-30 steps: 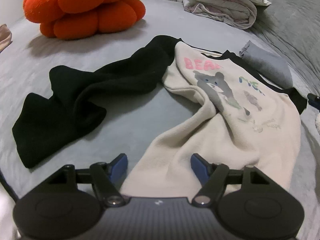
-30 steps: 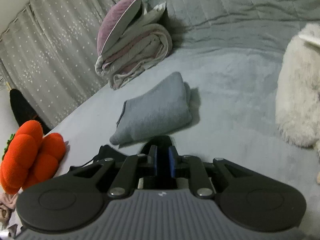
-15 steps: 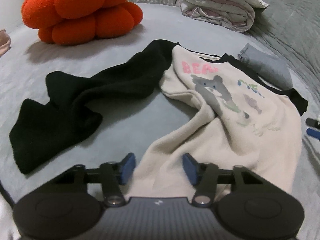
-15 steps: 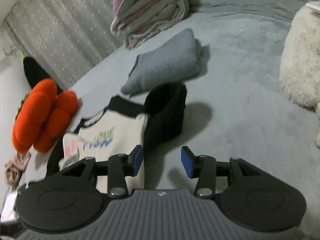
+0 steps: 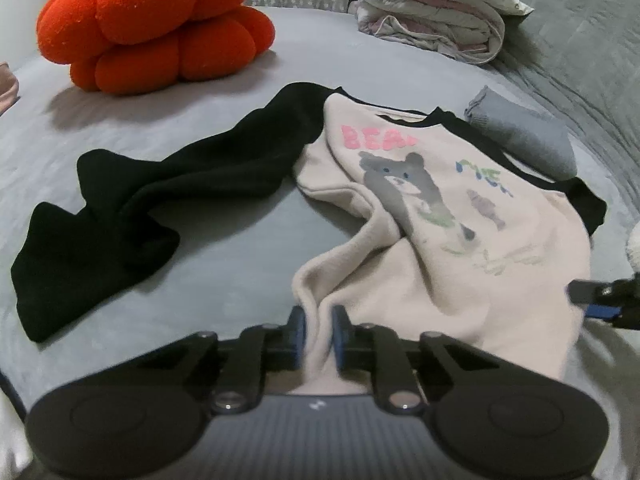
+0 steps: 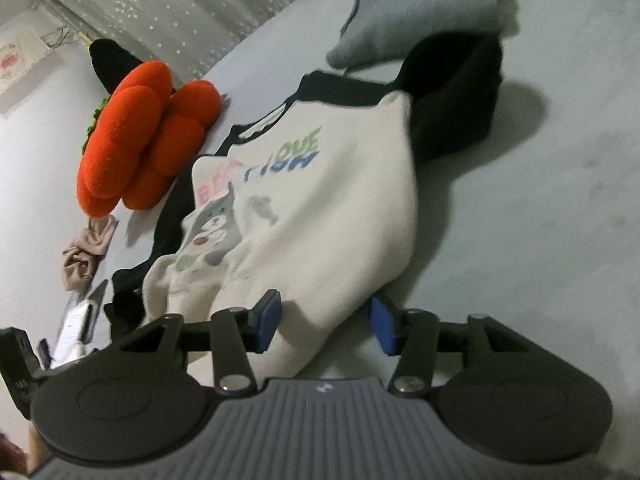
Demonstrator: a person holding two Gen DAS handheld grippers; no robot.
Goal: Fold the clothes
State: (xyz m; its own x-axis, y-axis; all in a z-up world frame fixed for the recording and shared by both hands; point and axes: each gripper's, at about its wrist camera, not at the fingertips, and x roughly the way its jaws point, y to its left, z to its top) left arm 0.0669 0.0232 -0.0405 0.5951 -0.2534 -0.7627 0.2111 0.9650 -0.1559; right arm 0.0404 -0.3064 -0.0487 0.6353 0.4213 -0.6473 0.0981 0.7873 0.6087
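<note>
Left gripper (image 5: 318,330) now apparently clamping sweatshirt (image 5: 460,248).

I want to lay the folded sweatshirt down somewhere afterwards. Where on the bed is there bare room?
Bare bed lies right of the sweatshirt, past its short black sleeve. Another patch sits between the long black sleeve and the orange cushion. It is crowded near the grey folded cloth and stacked bedding.

The sweatshirt (image 5: 472,264) is looking like soft, matt fleece, cream with black sleeves. The bedcover (image 5: 240,256) is showing a smooth, velvety grey nap. At ten o'clock the orange cushion (image 5: 160,28) is looking nubbly plush. The left gripper (image 5: 318,338) is showing matt black plastic with shiny metal rivets.
</note>
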